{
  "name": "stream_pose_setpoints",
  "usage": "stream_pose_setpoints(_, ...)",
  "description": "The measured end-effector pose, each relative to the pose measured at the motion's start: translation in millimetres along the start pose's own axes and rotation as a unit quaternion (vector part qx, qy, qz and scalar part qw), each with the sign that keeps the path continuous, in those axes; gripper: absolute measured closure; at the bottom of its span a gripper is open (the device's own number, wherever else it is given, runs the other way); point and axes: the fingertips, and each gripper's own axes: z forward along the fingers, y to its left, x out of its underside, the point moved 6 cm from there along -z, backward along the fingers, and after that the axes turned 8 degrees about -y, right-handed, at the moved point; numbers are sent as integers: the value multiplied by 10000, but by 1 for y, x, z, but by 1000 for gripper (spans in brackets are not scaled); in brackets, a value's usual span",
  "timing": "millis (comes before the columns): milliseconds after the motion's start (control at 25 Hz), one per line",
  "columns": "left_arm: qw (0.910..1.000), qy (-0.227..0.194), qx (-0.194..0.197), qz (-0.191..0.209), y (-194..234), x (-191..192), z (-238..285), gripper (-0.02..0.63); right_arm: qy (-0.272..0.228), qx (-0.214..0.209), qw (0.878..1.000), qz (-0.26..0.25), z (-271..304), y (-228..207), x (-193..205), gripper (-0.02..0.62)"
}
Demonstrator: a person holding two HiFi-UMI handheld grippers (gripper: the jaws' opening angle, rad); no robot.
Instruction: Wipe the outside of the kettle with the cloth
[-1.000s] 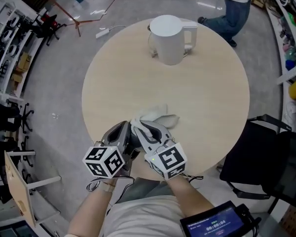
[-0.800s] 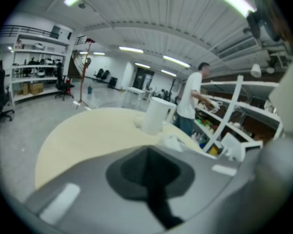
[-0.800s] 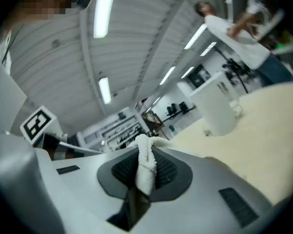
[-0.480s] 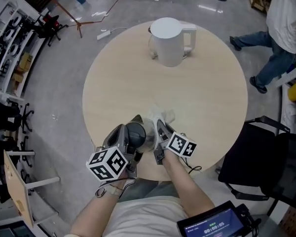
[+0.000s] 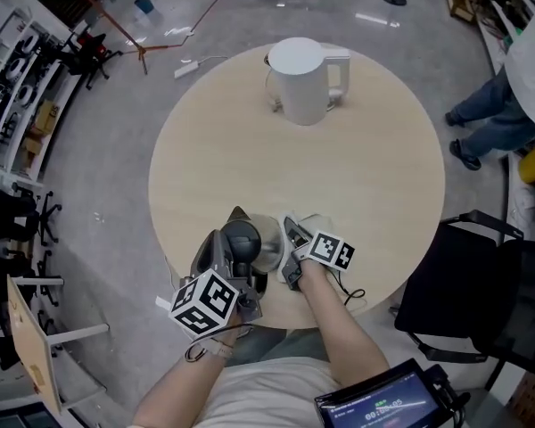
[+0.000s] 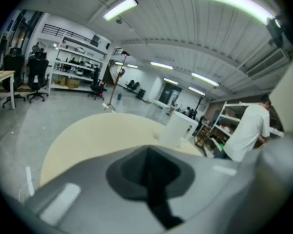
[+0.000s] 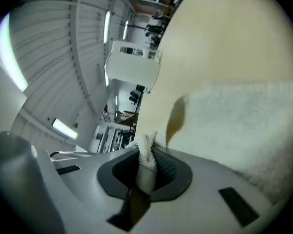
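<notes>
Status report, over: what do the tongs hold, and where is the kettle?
Left tongs shut, empty. Right tongs shut on cloth, near table edge. Kettle upright at far side, not touched. Nothing in the way.

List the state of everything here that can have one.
Kettle: upright on the far side of the table, lid shut, nothing touching it.
Cloth: crumpled on the table, one edge pinched by the right gripper.
Left gripper: jaws together, empty.
Right gripper: jaws shut on the cloth.
</notes>
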Motion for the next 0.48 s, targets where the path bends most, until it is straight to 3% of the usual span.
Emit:
stream_pose_setpoints(120,9998,-98,180,83,1,0,1,607,520,-709,9887,-1211,8,64,-14,552)
stream_pose_setpoints(200,9998,-89,169,23,3,1,2,606,462,-1493,9647,-2118,-5,124,-13,552)
stream_pose_setpoints(280,9999,-90,121,5,4,0,2,606,147,-1958,9510,-2390,-21,152,-7,552)
stream_pose_setpoints(320,9999,-93,92,4,4,0,2,606,-21,-1879,9555,-2274,-23,144,-6,552)
stream_pose_setpoints(360,9999,-98,66,-3,3,0,1,606,-160,-1548,9675,-1994,-22,119,-6,552)
stream_pose_setpoints(440,9999,-122,33,-16,0,2,0,606,-305,-532,9934,-968,-12,45,-5,552)
stream_pose_setpoints(480,9999,-137,29,-12,-2,4,-2,606,-312,-176,9984,-431,-10,14,-3,552)
